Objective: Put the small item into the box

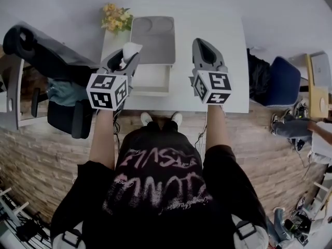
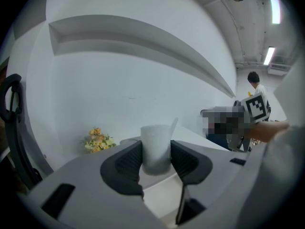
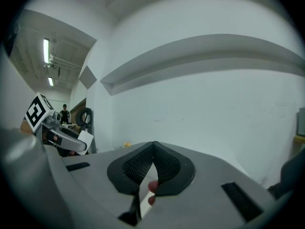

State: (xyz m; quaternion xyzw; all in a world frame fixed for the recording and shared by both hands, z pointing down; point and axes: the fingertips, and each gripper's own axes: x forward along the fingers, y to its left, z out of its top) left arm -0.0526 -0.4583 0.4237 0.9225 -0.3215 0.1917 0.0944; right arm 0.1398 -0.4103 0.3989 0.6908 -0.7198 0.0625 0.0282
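My left gripper (image 1: 129,52) is raised above the white table (image 1: 233,87) and shut on a small white item (image 1: 131,49). In the left gripper view the item (image 2: 156,148) stands upright between the two dark pads (image 2: 128,162), with the left gripper (image 2: 156,160) closed against its sides. An open box (image 1: 149,91) with a grey lid (image 1: 152,39) folded back lies on the table just right of and below that gripper. The right gripper (image 1: 206,50) hovers right of the box; its jaws meet at the tips with nothing held, as the right gripper view (image 3: 153,150) shows.
A bunch of yellow flowers (image 1: 115,17) sits at the table's back left corner, also visible as flowers (image 2: 97,140). A black office chair (image 1: 57,66) stands left of the table, a blue chair (image 1: 282,82) to its right. A person (image 1: 314,134) sits at the far right.
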